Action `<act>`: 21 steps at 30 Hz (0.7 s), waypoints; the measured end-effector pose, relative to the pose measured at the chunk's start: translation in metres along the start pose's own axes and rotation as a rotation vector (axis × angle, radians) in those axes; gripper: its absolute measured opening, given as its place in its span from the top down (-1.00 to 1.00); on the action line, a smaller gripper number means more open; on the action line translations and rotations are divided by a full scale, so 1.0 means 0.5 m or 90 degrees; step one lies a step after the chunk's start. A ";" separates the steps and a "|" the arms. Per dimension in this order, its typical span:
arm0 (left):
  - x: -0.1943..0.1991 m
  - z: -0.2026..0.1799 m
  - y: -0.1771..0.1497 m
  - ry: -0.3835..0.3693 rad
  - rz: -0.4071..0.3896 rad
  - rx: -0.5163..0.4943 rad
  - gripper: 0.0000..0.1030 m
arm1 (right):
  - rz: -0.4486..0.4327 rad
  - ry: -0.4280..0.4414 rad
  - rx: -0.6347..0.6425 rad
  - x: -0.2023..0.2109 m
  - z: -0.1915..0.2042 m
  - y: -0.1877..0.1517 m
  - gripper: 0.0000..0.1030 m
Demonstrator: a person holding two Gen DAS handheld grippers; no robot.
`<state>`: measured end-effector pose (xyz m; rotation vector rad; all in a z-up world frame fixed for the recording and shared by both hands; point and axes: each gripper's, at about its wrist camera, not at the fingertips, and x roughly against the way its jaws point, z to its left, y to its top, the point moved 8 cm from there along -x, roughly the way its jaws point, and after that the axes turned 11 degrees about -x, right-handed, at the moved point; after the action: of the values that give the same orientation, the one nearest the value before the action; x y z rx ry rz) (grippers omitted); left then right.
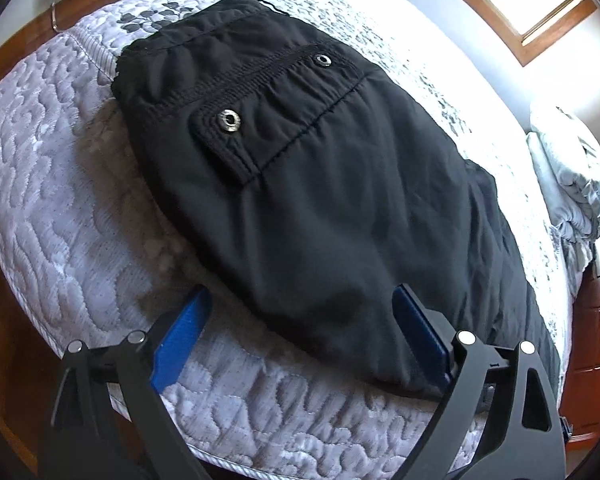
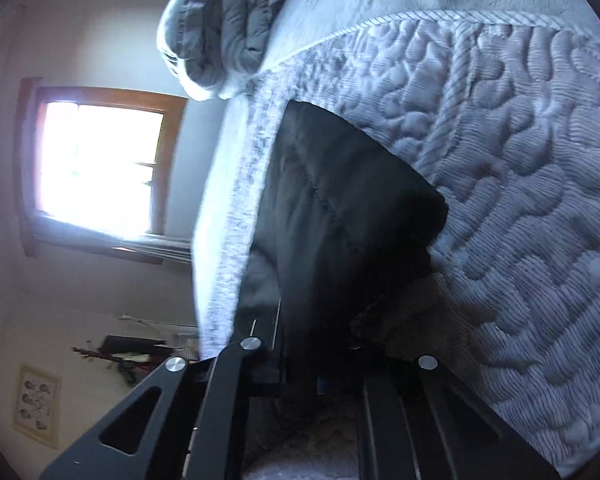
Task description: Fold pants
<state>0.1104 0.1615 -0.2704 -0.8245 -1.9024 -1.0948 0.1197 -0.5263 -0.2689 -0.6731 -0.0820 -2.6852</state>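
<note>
A: Where are the pants [image 1: 300, 184]?

B: In the left wrist view the black pants lie folded over on the bed [image 1: 60, 208], filling the middle of the frame. Two metal snaps [image 1: 229, 120] show on a pocket flap and a gathered band in the upper middle. A further layer of the dark fabric runs off toward the lower right edge of the mattress.

A: And the left hand-held gripper [image 1: 300, 328]?

B: Its blue fingers [image 1: 182, 340] stand wide apart at the bottom of the frame, one on each side of the near end of the pants. The left finger is over the quilted mattress, the right one right against the fabric's edge. Nothing is pinched between them.

A: The right hand-held gripper [image 2: 320, 372]?

B: That view is rolled sideways and blurred. Black fabric [image 2: 340, 216] fills the centre of the frame and runs down into the gripper's black frame at the bottom. The fingertips are hidden in the dark cloth, so I cannot tell whether they are closed on it.

A: Anything else around?

B: A crumpled grey blanket [image 2: 220, 28] sits at the upper middle of the right wrist view, and a bright window [image 2: 100, 168] at the left. The same blanket [image 1: 572, 184] shows at the right edge of the left wrist view.
</note>
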 end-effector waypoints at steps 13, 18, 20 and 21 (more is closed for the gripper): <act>0.018 0.001 -0.016 -0.019 -0.007 0.002 -0.79 | -0.056 -0.143 0.300 0.001 0.268 -0.108 0.83; 0.049 0.005 -0.019 -0.014 -0.017 -0.016 -0.80 | -0.054 -0.184 0.464 -0.031 0.379 -0.229 0.82; 0.065 0.005 -0.019 -0.009 -0.026 -0.027 -0.81 | -0.044 -0.194 0.530 -0.057 0.424 -0.288 0.82; 0.072 0.006 -0.020 -0.008 -0.030 -0.030 -0.82 | -0.040 -0.197 0.551 -0.063 0.438 -0.312 0.82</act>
<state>0.0837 0.1654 -0.2441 -0.8181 -1.9213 -1.1695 0.1858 -0.3392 -0.0848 -0.7634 -1.2617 -2.2294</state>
